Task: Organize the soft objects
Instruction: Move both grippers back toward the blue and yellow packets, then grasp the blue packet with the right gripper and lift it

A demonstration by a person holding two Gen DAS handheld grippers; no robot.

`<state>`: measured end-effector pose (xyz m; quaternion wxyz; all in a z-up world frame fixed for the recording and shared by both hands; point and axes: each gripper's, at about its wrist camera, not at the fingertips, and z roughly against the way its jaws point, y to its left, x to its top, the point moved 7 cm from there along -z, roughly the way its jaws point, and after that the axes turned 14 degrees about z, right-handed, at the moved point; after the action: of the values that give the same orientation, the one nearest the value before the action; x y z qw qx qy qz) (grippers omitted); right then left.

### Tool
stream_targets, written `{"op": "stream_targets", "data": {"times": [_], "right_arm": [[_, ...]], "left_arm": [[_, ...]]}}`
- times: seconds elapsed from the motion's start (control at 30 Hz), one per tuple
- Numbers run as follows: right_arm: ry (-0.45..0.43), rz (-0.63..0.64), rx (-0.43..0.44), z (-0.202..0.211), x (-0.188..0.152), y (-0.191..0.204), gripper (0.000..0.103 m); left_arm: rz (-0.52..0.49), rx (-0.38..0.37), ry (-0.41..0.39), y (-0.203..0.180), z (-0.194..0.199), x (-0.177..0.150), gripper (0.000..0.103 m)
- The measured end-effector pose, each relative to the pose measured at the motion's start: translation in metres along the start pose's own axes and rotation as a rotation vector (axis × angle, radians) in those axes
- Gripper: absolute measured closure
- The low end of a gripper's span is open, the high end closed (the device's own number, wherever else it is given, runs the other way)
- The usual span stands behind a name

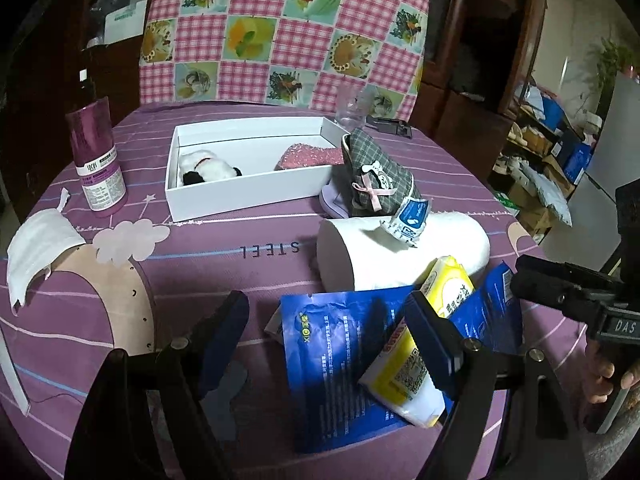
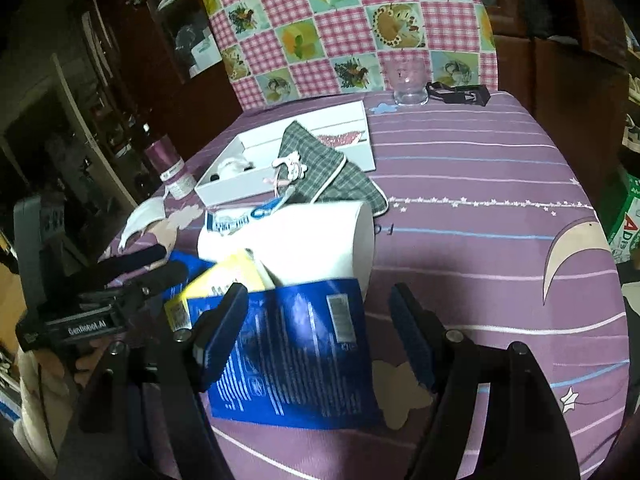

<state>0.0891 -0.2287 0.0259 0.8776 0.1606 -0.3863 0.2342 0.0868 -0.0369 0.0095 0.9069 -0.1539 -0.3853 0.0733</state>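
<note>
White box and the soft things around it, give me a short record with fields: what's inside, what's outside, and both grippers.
inside box: black-and-white plush toy; pink fuzzy item
leaning on box: plaid pouch
outside: paper roll; yellow tissue pack; blue packet; face mask
left gripper: jaws open, holding nothing
right gripper: jaws open, holding nothing

Setting: a lived-in home, cluttered. The surface (image 1: 224, 264) was covered with a purple striped cloth printed with clouds, stars and a moon. Behind it stood a chair back (image 1: 280, 28) draped in pink gingham patchwork with fruit and flower squares. Dark wooden cabinets (image 2: 132, 64) held mixed household items. At the far right, stacked cardboard boxes (image 1: 548, 152) and a leafy houseplant (image 1: 612, 60) stood by a pale wall. A clear drinking glass (image 2: 408, 80) stood near the far edge.
</note>
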Motion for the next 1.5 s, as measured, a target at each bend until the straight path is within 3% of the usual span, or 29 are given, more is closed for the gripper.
{"op": "stream_targets", "data": {"times": [0.37, 0.7, 0.93, 1.4, 1.47, 1.5], "right_arm": [[0.015, -0.001, 0.041, -0.001, -0.006, 0.005, 0.030], [-0.009, 0.009, -0.063, 0.008, -0.003, 0.002, 0.030], [0.022, -0.016, 0.028, 0.001, -0.007, 0.004, 0.030], [0.125, -0.056, 0.108, -0.015, -0.020, 0.008, 0.032], [0.146, -0.051, 0.104, -0.017, -0.023, 0.009, 0.039], [0.163, -0.046, 0.090, -0.019, -0.025, 0.008, 0.052]], "left_arm": [[-0.119, -0.034, 0.007, -0.020, 0.009, -0.014, 0.022], [-0.197, 0.009, 0.020, -0.029, 0.003, -0.025, 0.022], [-0.224, 0.032, 0.030, -0.030, -0.001, -0.029, 0.022], [-0.268, 0.072, 0.030, -0.035, -0.007, -0.036, 0.020], [-0.269, 0.072, 0.030, -0.035, -0.007, -0.036, 0.020], [-0.268, 0.072, 0.030, -0.035, -0.007, -0.036, 0.020]]}}
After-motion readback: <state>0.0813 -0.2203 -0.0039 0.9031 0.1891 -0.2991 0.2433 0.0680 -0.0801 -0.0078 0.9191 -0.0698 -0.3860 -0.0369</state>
